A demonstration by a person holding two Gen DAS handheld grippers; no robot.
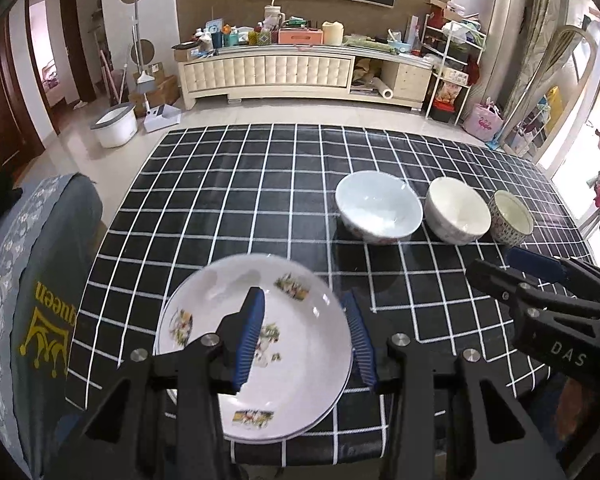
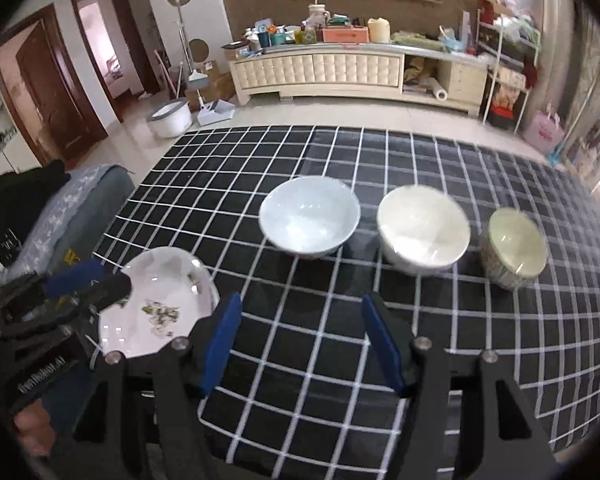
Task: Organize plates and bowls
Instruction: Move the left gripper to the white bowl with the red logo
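A white plate [image 1: 300,360] with flower decals lies at the near left of the black checked table [image 1: 240,200]. My left gripper [image 1: 303,296] hovers over it, open: one pad is above the plate's middle, the other by its right rim. Three bowls stand in a row further back: a pale blue-white bowl [image 1: 380,208], a cream bowl [image 1: 458,210] and a small patterned bowl [image 1: 512,216]. My right gripper [image 2: 301,300] is over bare cloth in front of the bowls [image 2: 308,216], its jaws opening with nothing between them. The right wrist view shows the plate [image 2: 160,292] under the left gripper [image 2: 116,274].
A chair with a grey cover [image 1: 40,280] stands against the table's left side. The table's near edge runs just below the plate. Behind the table are floor, a white tub [image 1: 114,126] and a cluttered low cabinet [image 1: 300,68].
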